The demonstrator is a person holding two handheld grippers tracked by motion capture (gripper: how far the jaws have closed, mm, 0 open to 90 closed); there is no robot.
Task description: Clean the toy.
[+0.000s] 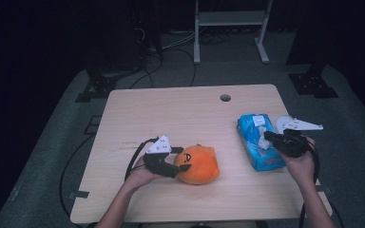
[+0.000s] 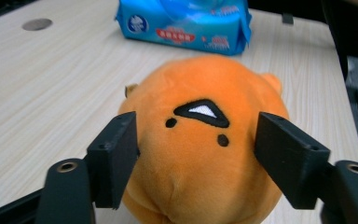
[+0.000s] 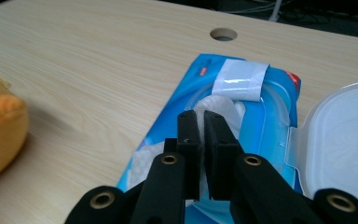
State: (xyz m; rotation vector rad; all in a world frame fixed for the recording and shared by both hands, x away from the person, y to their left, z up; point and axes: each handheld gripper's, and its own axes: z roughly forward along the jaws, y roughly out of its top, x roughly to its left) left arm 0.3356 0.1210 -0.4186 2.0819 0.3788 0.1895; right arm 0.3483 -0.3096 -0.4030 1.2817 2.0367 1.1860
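High view: my left gripper (image 1: 183,159), at lower centre-left, clamps the orange plush toy (image 1: 199,165), which sits on the table (image 1: 171,109); my right gripper (image 1: 269,137), at centre right, reaches onto the blue wet-wipe pack (image 1: 259,142), whose long axis runs top to bottom of the frame, with its white lid (image 1: 285,124) flipped open to the right. Left gripper view: both jaws stand partly apart and press the toy's (image 2: 200,154) flanks; the pack (image 2: 186,23) lies beyond it at top centre, its red label too blurred to read. Right gripper view: the jaws are closed tight on the white wipe (image 3: 216,109) protruding from the pack's (image 3: 191,88) opening, directly ahead of the tips; a white seal strip (image 3: 240,79) lies beyond. I judge the next move to be a pull up and away from the opening, and the right hand is the nearer one.
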